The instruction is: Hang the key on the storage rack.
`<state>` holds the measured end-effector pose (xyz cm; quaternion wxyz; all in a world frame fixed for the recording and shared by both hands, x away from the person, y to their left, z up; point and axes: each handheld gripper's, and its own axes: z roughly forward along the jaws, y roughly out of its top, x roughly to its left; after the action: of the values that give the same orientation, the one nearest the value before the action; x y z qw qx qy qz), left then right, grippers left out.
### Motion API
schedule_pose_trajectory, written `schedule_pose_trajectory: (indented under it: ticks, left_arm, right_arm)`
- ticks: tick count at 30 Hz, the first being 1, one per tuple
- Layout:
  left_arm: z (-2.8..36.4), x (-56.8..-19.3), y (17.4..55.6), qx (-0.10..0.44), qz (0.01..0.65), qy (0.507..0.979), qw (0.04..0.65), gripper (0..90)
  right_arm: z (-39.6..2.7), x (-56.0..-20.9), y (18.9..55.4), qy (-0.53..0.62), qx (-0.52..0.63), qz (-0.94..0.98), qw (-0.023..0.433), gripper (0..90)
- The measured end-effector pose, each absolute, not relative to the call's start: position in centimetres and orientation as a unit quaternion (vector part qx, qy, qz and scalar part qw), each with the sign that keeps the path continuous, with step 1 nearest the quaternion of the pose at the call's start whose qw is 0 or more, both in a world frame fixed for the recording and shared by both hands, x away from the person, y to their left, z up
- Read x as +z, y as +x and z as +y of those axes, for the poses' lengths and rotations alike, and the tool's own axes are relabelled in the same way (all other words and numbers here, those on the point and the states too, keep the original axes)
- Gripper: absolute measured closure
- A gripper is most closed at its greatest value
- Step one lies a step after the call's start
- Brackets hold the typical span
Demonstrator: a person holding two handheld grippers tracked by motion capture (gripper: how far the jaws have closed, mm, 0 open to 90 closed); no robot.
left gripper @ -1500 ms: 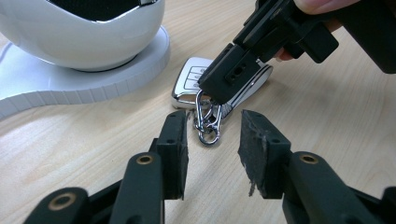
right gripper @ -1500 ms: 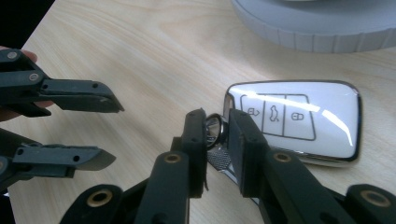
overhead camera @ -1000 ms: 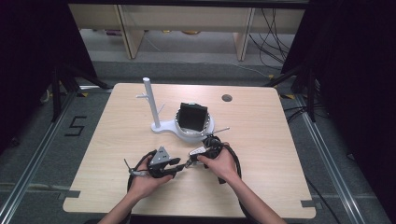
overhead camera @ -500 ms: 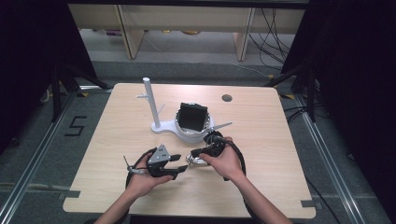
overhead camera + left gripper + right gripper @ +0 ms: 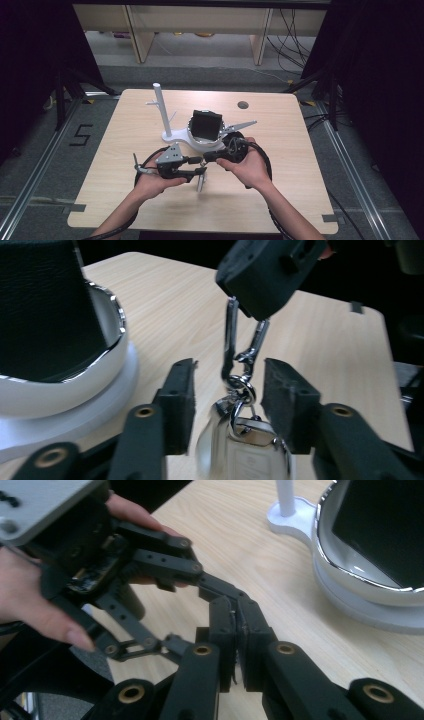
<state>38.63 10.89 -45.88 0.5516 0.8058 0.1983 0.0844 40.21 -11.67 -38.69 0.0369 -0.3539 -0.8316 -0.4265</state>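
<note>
Silver metal hangs between the two grippers: a key ring with a snap clip (image 5: 239, 372) and a shiny fob dangles from the right gripper (image 5: 272, 275), whose fingers are pressed tightly together on the top of the clip. In the left gripper view, the clip and fob hang in the gap between the left gripper's own fingers (image 5: 180, 400), which stand part open on either side of it without pressing on it; they have just been closing in. From the high view the key ring (image 5: 201, 180) appears as a small pale shape hanging above the wooden desk (image 5: 280, 200), between the left gripper (image 5: 197, 167) and the right gripper (image 5: 210, 156), which meet tip to tip in front of the person. The right gripper view shows its fingers (image 5: 235, 625) clamped together, with a thin edge of metal caught between them, and the left gripper (image 5: 165, 645) held in a hand (image 5: 45, 605) just beyond. Farther back on the desk stands a white stand (image 5: 162, 117) with an upright post, and beside it a round chrome-rimmed holder (image 5: 197, 142) carrying a black cushion (image 5: 206, 125).
</note>
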Motion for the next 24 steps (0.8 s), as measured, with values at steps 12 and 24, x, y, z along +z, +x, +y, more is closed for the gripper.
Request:
schedule_pose_trajectory:
  ticks: [12,24]
  left_arm:
    - [11.2,-45.3,38.1,0.068,0.208,0.804,0.553,76.9]
    - [11.3,-44.7,37.8,0.095,0.232,0.804,0.538,82.6]
  right_arm:
    - [-11.6,-38.4,40.1,-0.334,-0.442,-0.831,0.053,87.3]
    - [-11.9,-38.3,40.6,-0.313,-0.473,-0.822,0.038,80.1]
